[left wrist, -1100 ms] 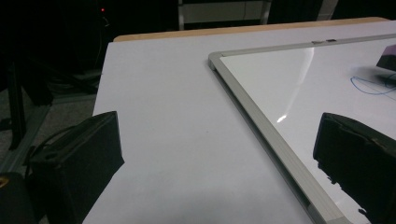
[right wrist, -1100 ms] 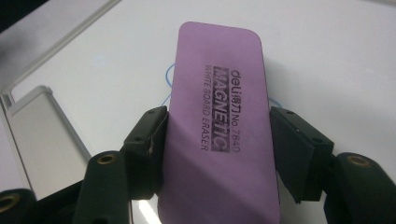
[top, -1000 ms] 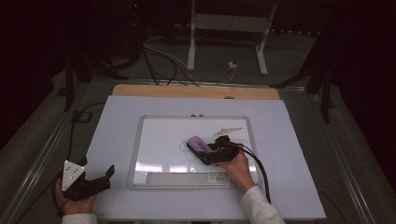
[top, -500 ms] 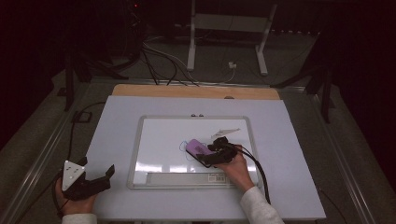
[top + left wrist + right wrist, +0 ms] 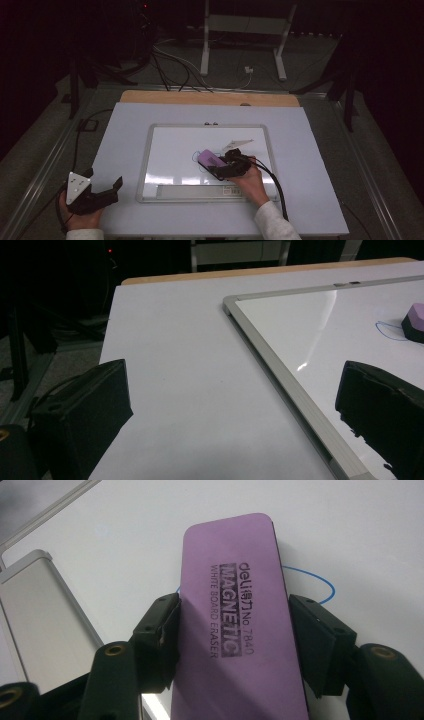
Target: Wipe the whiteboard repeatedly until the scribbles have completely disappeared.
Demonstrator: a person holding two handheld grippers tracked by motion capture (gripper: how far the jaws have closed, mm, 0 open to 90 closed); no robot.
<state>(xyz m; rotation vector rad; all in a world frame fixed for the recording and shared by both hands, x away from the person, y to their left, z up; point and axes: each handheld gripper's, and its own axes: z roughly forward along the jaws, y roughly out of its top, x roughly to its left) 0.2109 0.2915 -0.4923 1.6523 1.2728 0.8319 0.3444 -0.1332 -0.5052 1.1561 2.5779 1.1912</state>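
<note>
A purple whiteboard eraser (image 5: 235, 620) printed "MAGNETIC" lies flat on the whiteboard (image 5: 150, 150), over a thin blue pen loop (image 5: 320, 582). My right gripper (image 5: 235, 630) has just been closing, and its pads now press on the eraser's two long sides. From above, that gripper (image 5: 216, 167) holds the eraser (image 5: 210, 159) near the board's middle. My left gripper (image 5: 114, 191) rests at the table's near left corner. Its jaws stand wide apart with nothing between them. Ahead of the left gripper (image 5: 235, 405) runs the board's frame (image 5: 280, 375), with the eraser (image 5: 414, 320) far right.
A pale table mat (image 5: 125, 135) lies under the board. A grey strip (image 5: 190, 191) runs along the board's near edge. The right gripper's cable (image 5: 275, 185) trails off the near side. A wooden edge (image 5: 210, 97) bounds the far side, with stand legs (image 5: 205, 50) and floor cables beyond.
The right hand with the eraser has shifted only slightly on the board. The left hand and its gripper have stayed where they were.
</note>
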